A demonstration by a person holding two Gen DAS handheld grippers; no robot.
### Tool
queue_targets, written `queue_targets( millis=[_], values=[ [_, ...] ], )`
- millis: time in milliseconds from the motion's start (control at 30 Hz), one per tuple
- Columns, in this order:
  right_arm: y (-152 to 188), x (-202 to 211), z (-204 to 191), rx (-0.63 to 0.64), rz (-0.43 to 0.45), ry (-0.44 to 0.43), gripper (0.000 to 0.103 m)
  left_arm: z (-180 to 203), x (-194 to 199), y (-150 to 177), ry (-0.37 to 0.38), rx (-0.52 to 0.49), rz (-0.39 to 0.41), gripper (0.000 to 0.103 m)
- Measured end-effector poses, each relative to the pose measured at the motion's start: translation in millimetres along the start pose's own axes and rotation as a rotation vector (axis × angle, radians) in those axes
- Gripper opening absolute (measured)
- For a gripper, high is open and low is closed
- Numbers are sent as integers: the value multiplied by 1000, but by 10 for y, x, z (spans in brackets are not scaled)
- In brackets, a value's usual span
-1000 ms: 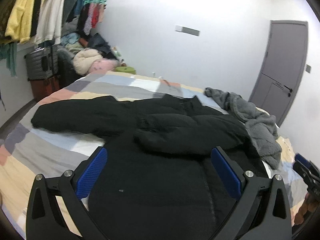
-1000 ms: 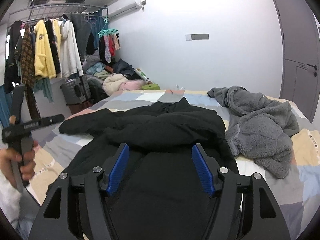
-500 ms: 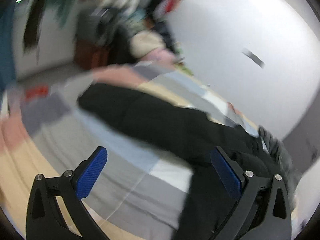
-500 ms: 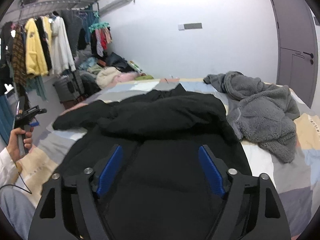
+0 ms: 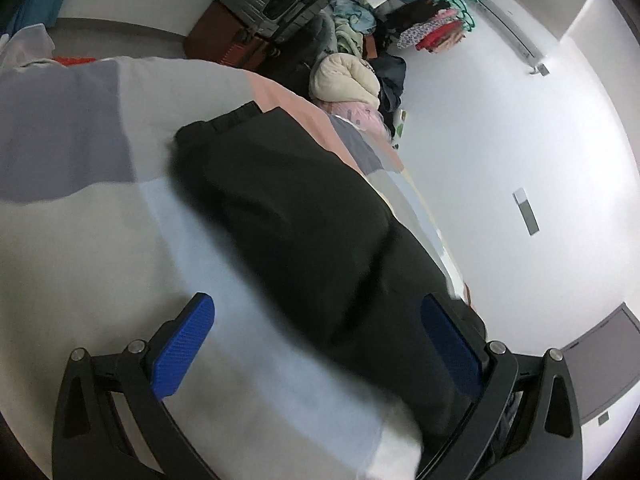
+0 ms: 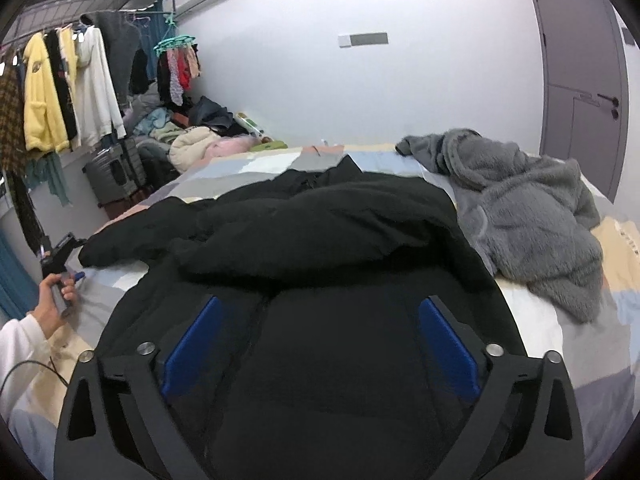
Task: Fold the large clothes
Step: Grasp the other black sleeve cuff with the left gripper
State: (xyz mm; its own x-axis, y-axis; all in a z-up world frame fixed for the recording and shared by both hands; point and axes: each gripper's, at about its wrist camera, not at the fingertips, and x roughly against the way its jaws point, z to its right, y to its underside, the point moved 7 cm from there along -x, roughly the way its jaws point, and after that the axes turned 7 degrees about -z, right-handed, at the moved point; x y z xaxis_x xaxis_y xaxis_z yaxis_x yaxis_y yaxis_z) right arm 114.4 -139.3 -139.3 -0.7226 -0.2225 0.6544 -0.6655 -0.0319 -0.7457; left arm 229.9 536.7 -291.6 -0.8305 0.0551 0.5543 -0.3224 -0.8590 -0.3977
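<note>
A large black padded coat (image 6: 332, 264) lies spread on the patchwork bed cover (image 6: 560, 320), one sleeve folded across its chest. Its other sleeve (image 5: 288, 208) stretches out to the left, cuff (image 5: 224, 124) at the far end. My left gripper (image 5: 320, 344) is open and empty, tilted, just above that sleeve near the shoulder; it also shows in the right wrist view (image 6: 60, 264), held in a hand at the bed's left edge. My right gripper (image 6: 320, 344) is open and empty over the coat's lower body.
A grey fleece garment (image 6: 528, 216) lies crumpled on the bed right of the coat. A clothes rack (image 6: 64, 92), suitcases (image 6: 116, 172) and a pile of clothes (image 6: 192, 148) stand along the left wall. A grey door (image 6: 580, 80) is at the right.
My left gripper has swung left and tilted, from over the coat's body to over the outstretched left sleeve. My right gripper has moved slightly lower and closer over the coat. Both stay open.
</note>
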Motion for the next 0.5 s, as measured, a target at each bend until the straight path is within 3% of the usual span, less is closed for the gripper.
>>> queue_targets(
  millis=[167, 267, 333, 367, 433, 500],
  values=[
    [-110, -116, -83, -40, 8, -29, 101, -77, -291, -255, -5, 42, 10, 98],
    [-177, -190, -137, -18, 8, -2, 102, -90, -352, -359, -32, 53, 28, 89],
    [-195, -234, -169, -9, 0, 4, 102, -91, -394, -381, -58, 69, 15, 60],
    [-195, -250, -192, -5, -4, 5, 102, -94, -406, -391, -67, 75, 10, 54],
    [-203, -296, -234, -2, -21, -2, 102, -67, -348, -401, -78, 80, 15, 31],
    [-208, -297, -266, 2, -30, -11, 102, 9, -239, -425, -92, 57, 36, 20]
  ],
)
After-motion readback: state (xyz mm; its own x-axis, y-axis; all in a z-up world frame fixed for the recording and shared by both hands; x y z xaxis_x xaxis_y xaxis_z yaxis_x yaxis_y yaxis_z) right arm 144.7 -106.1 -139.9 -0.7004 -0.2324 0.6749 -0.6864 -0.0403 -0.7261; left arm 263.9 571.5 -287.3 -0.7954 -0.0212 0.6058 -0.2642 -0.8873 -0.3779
